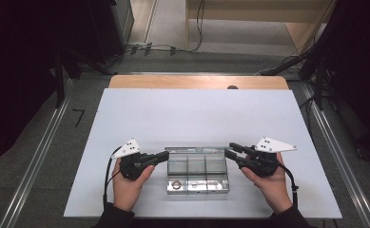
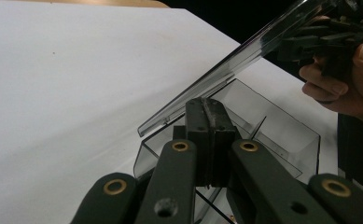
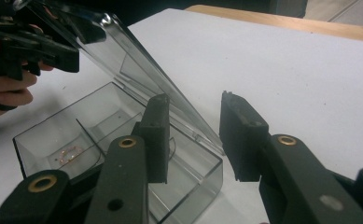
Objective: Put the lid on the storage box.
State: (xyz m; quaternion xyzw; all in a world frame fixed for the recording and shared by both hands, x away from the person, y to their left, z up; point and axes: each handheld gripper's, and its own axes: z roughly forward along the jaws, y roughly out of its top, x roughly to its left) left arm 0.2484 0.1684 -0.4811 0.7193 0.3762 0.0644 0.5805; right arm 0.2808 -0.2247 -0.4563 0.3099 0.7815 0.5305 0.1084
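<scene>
Clear box (image 1: 198,173) sat near the tabletop's (image 1: 125,114) front edge, lid (image 2: 226,70) raised. Left gripper (image 1: 163,156) jaws were shut against its wall; right gripper (image 1: 230,149) jaws stood apart, empty. Steadying was advisable.

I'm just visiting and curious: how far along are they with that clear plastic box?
Done: the clear box has its lid swung up, tilted open over the compartments. In hand: the left tongs, jaws shut, sit at the box's left end; the right tongs stand open by the lid's edge, not pressing it. Left: a small ring lies in one compartment; whether it gets taken out, I cannot say.
</scene>
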